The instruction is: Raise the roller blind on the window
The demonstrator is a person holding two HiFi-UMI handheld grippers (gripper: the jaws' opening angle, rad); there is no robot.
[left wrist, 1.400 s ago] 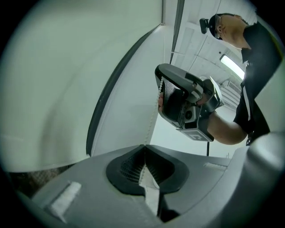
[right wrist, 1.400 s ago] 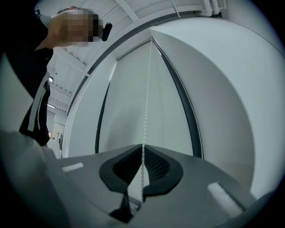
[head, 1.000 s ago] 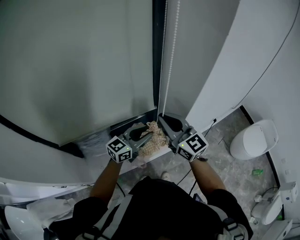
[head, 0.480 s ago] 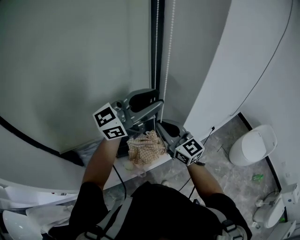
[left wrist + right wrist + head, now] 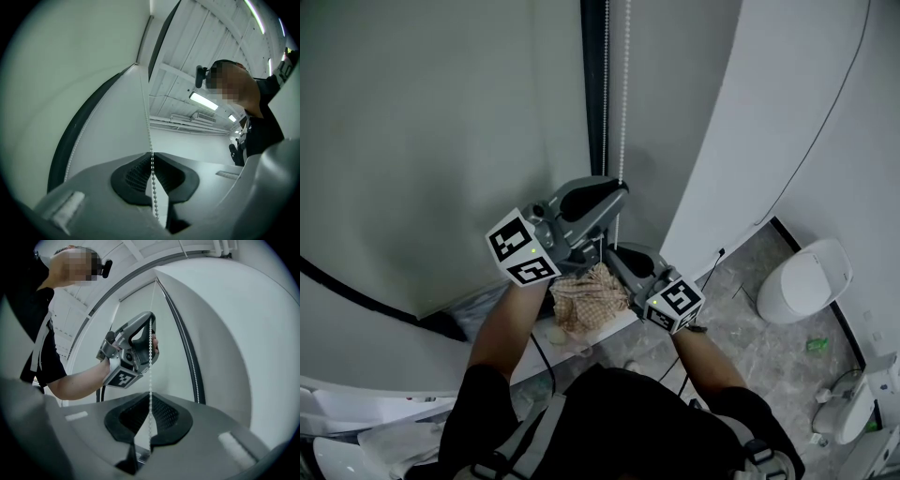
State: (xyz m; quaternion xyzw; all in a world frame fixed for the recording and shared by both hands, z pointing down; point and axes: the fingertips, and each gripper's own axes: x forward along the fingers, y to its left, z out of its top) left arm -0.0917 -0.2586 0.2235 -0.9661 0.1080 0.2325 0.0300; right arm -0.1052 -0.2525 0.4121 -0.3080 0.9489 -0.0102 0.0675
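We could read no words, numbers, brands or signs anywhere; the only printed marks we saw were black-and-white square patterns on the marker cube at the left [image 5: 523, 246] and the marker cube at the right [image 5: 673, 302]

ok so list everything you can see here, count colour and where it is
roller blind: one, pale grey, fills the left of the head view
window frame: one, black, vertical strip beside the blind
bead chain: one loop, two strands, white, hanging by the frame
cloth: one, beige check, crumpled just below the claws
rounded fixture: one, white, on the floor at right
scrap: one, green, near the fixture
floor: grey marbled, lower right
left claw: one, grey, higher on the chain; jaws have just been closing and now pinch it
right claw: one, grey, lower, shut on the same strand
marker cubes: two, black and white, one per claw
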